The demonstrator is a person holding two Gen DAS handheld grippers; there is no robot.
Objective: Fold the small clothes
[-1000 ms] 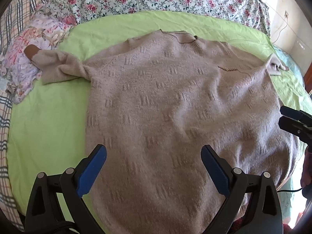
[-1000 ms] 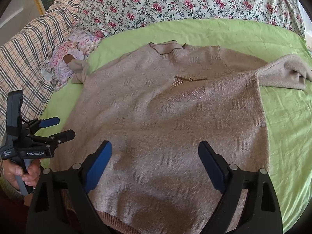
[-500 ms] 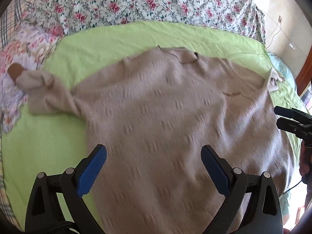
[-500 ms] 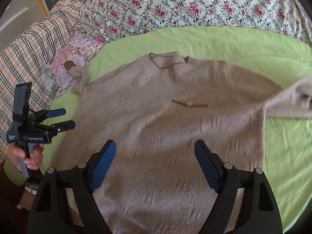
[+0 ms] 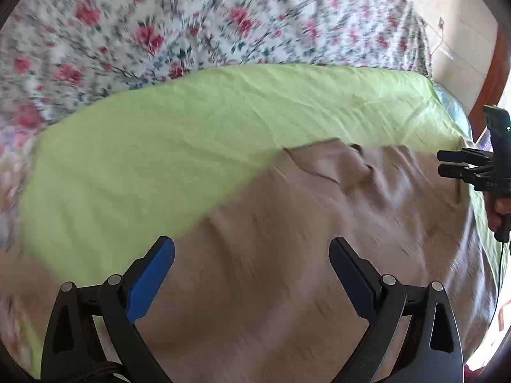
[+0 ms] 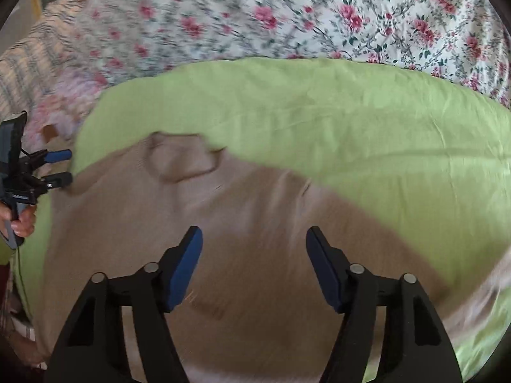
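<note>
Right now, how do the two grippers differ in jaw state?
The left gripper has its jaws spread wide; the right gripper has its jaws set narrower and closing. Both hang over the beige sweater on the green sheet, pads off the cloth, nothing gripped. Both share blue pads.

- The wide green bedsheet [image 6: 351, 121] beyond the flat beige knitted sweater [image 6: 255, 255] lies bare, leaving room to pass.
- The rose-printed floral quilt [image 6: 319, 16] rises along the far edge of the bed and closes that side.
- A crumpled pale floral cloth [image 6: 64, 102] and a checked blanket [image 6: 28, 51] crowd the sweater's left end.
- A brown wooden post [image 5: 493, 73] stands at the right end.
</note>
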